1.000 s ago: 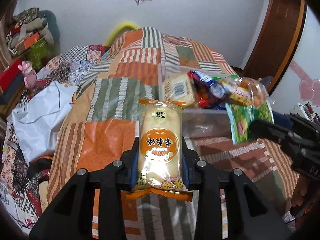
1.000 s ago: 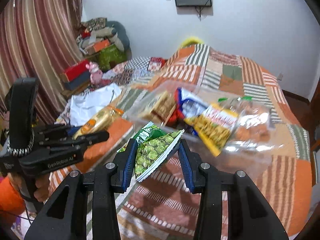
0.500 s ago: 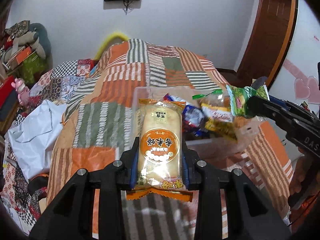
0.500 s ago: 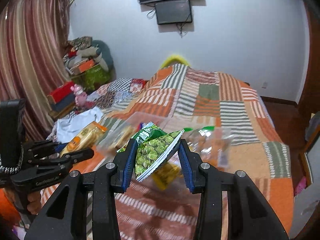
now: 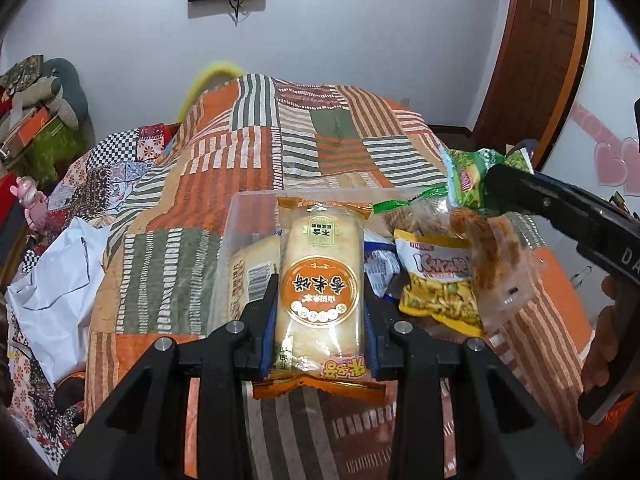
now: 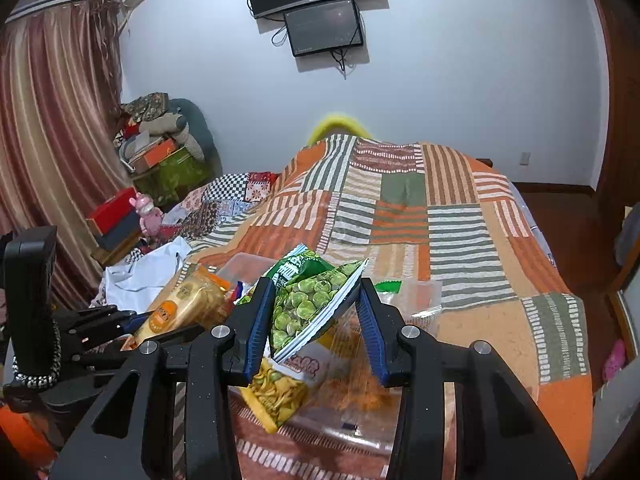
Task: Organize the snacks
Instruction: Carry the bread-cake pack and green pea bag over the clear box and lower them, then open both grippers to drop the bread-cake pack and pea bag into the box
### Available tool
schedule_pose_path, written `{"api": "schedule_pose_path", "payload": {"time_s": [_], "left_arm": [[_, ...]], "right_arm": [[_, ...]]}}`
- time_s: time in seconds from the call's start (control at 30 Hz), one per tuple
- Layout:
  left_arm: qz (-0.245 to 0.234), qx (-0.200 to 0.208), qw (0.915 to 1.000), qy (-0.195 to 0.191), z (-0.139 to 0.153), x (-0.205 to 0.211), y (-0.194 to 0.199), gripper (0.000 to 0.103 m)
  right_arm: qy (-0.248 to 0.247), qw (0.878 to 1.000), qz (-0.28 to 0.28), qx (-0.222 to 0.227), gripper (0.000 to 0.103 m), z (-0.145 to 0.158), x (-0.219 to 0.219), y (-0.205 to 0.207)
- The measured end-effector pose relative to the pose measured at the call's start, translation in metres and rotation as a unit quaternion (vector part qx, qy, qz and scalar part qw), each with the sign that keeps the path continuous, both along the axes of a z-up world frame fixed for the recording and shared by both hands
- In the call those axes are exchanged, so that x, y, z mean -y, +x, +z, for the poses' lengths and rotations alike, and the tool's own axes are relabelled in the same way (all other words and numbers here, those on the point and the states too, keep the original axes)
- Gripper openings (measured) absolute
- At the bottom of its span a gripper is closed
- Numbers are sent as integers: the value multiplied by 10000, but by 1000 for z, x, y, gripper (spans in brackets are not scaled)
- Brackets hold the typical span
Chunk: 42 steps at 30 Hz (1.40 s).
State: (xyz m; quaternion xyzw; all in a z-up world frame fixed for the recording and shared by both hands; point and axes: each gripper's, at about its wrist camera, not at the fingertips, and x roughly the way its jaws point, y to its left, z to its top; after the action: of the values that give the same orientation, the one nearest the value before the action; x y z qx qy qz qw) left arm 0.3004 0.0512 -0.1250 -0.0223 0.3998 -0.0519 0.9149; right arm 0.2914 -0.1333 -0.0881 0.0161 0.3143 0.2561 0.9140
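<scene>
- The left gripper [image 5: 320,320] was pinching a rice cracker pack [image 5: 320,292], orange and clear, between its blue pads; the pack stood lengthwise in the lower centre of the left wrist view, its crimped end hanging out below the jaws.
- The right gripper [image 6: 316,312] was clamped on a green pea snack bag [image 6: 310,304], which sat tilted between the pads in the lower centre of the right wrist view.
- In the left wrist view the right gripper [image 5: 496,188] came in from the right edge, with the green bag [image 5: 468,176] at its tip.
- In the right wrist view the left gripper [image 6: 132,320] was at the lower left, carrying the cracker pack [image 6: 180,308].
- Just behind both packs was a clear plastic box [image 5: 256,216], resting on the bed.
- In the box lay a yellow snack bag [image 5: 436,284], a clear bag with orange pieces [image 5: 492,256] leaning on its right side, a blue wrapper [image 5: 380,268], and a pale pack with a barcode [image 5: 252,276] on the left.
- The box stood on a patchwork bedspread [image 5: 312,136] of orange, green and white stripes.
- A white cloth [image 5: 52,280] lay at the left of the bed.
- A dark screen [image 6: 324,32] hung on the wall at the top, and a striped curtain [image 6: 52,120] was at the upper left.
</scene>
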Motion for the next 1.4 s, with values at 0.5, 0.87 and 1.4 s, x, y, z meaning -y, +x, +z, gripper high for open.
{"api": "schedule_pose_path", "payload": {"time_s": [0.5, 0.87, 1.4], "left_arm": [[-36, -21, 10000, -89, -12, 2, 27, 34], [-105, 69, 9999, -30, -11, 5, 23, 52], [76, 505, 9987, -31, 42, -3, -32, 54]], "right_arm": [[-328, 9982, 240, -431, 41, -25, -20, 30], [-281, 9986, 170, -414, 46, -23, -11, 25], [-79, 9999, 90, 68, 46, 26, 17, -30]]}}
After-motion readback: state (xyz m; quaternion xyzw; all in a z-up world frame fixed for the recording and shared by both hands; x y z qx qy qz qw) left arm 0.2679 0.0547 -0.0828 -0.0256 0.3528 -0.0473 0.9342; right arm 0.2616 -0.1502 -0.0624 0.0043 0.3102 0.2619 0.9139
